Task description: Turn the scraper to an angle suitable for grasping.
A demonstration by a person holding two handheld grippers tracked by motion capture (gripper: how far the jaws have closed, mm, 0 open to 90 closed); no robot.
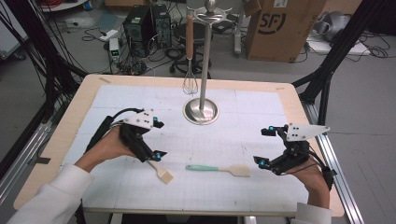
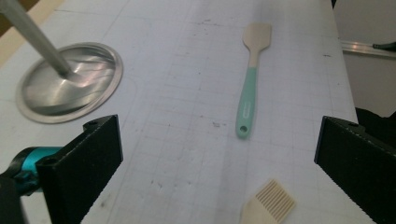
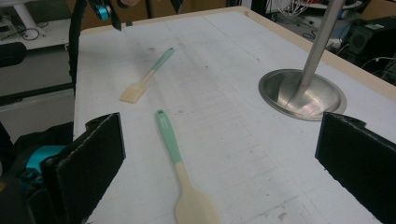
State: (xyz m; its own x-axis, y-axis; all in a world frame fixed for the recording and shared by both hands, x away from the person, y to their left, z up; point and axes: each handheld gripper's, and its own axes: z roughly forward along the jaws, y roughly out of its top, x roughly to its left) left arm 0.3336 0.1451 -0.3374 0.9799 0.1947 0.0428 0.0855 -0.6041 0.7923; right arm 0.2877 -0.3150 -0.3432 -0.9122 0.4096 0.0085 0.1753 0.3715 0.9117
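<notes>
A utensil stand point(image 1: 201, 112) rises at upper centre of the high view, a whisk point(image 1: 189, 81) hanging from its top hook, while two more tools lie flat on the white gridded mat point(image 1: 261, 107) in the lower middle, apparently waiting their turn for the rack. The left gripper point(image 1: 156, 140), at lower left, hovers with jaws spread wide and nothing between them, just above a basting brush point(image 1: 162, 172) whose pale bristles point to the frame's lower edge. The right gripper point(image 1: 265, 147), at lower right, is likewise released and empty, aimed at the mint-handled wooden spatula point(image 1: 219, 169) beside it (handle toward the brush, blade toward the gripper). The two tools lie near each other but apart. A cardboard carton point(image 1: 280, 28) at upper right carries the letters "SF"; no other writing is legible.
</notes>
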